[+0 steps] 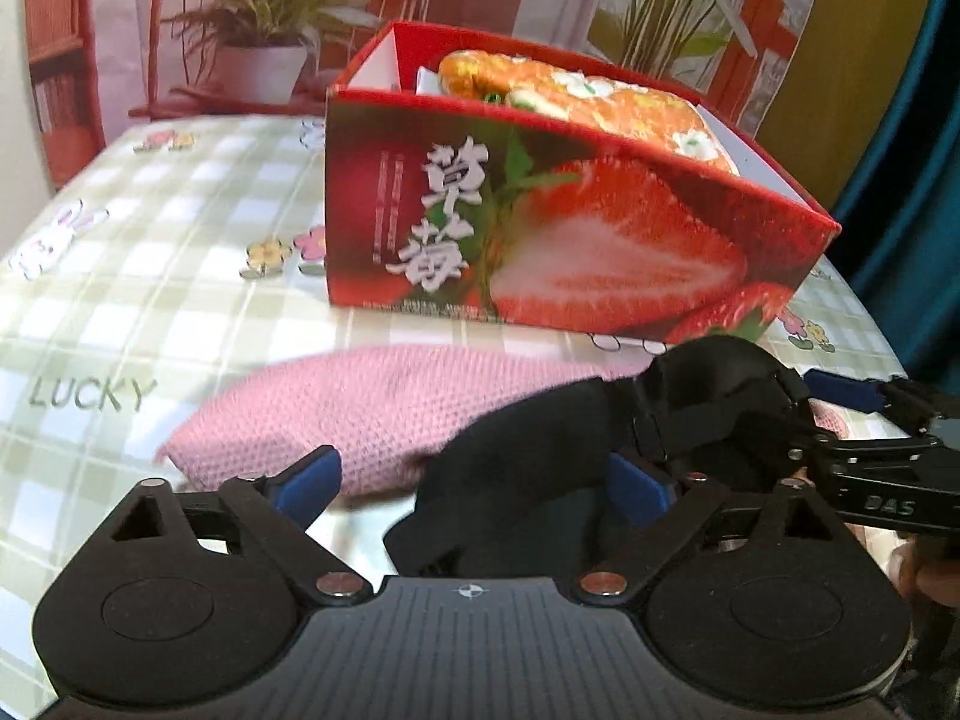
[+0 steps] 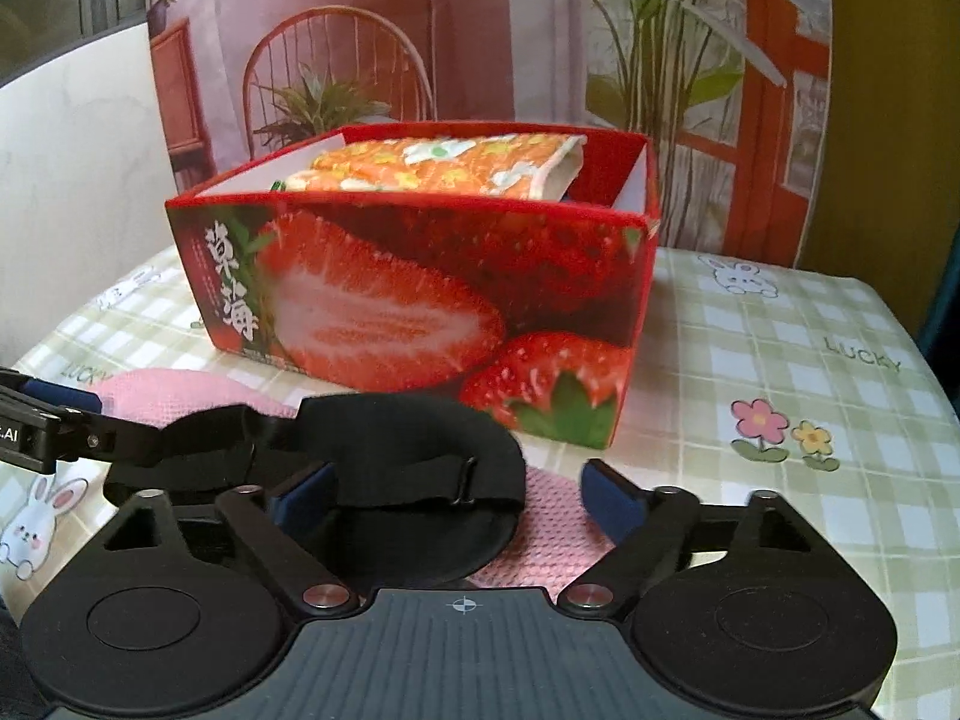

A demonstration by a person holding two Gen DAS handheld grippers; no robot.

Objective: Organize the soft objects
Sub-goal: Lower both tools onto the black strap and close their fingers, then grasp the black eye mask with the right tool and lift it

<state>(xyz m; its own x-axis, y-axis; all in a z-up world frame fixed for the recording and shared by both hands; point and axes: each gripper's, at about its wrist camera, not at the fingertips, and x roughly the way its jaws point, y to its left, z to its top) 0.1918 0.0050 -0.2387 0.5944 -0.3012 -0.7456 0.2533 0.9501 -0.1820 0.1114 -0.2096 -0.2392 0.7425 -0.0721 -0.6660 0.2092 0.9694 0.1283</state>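
A red strawberry box (image 1: 540, 240) (image 2: 420, 294) stands on the table and holds a folded orange floral cloth (image 1: 576, 96) (image 2: 444, 168). In front of it lies a pink knitted cloth (image 1: 360, 414) (image 2: 558, 528) with a black eye mask (image 1: 540, 480) (image 2: 414, 462) on top. My left gripper (image 1: 474, 486) is open, its blue pads on either side of the mask and the pink cloth. My right gripper (image 2: 456, 498) is open over the mask's right part. The right gripper also shows in the left wrist view (image 1: 864, 420), at the mask's far end.
The table has a green checked cloth (image 1: 120, 312) (image 2: 780, 360) with rabbits and flowers. A printed backdrop with plants and a chair (image 2: 420, 48) stands behind the box. The table's right edge (image 2: 918, 360) drops off near a blue curtain.
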